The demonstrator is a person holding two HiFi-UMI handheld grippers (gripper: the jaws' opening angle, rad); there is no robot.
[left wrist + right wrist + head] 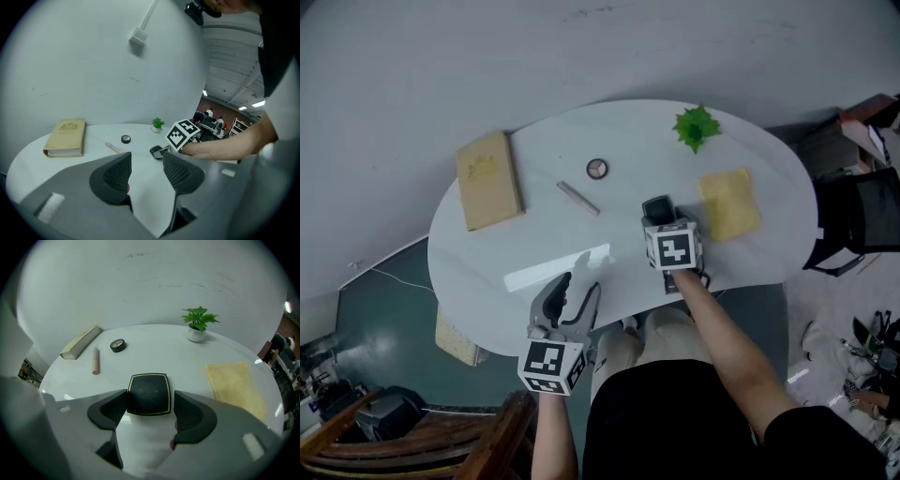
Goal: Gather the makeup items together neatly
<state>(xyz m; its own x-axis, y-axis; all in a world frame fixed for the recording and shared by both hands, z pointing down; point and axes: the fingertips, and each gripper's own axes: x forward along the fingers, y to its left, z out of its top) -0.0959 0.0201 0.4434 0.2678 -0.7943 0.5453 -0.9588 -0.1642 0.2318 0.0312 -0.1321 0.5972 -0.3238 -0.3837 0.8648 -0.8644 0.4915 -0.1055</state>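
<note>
**Surface and room**
White oval bench (487, 262), glossy. Stands against a plain pale wall. Wooden chair (441, 441) at the near left, thin cable (398, 279) on the floor behind it, dark furniture (853, 220) at the right.

**Items on the bench, left to right**
- Tan book (489, 180), closed, lying flat near the left edge.
- Round compact (597, 169) towards the far side.
- Slim tube (578, 198), lying on its side near the round compact, not touching it.
- Black compact (149, 393), square with a gold rim. Lies flat near the middle of the bench, well apart from the tube and the round compact.
- Yellow cloth (729, 203), spread flat to the right of the black compact.

**Containers**
- Small white pot (196, 335) at the far edge, upright, holding a green plant (199, 316).
- Round compact: tan fill visible inside a dark ring.
- Black compact: lid closed, contents not visible.

**Right claw** (150, 401)
Points steeply down at the bench. Brackets the black compact with jaws set narrowly apart. Left pad at the compact's edge, thin strip of bench showing at the right pad. Not clamped.

**Left claw** (146, 161)
Hangs over the near edge of the bench. Jaws wide, with only bare bench between them.
</note>
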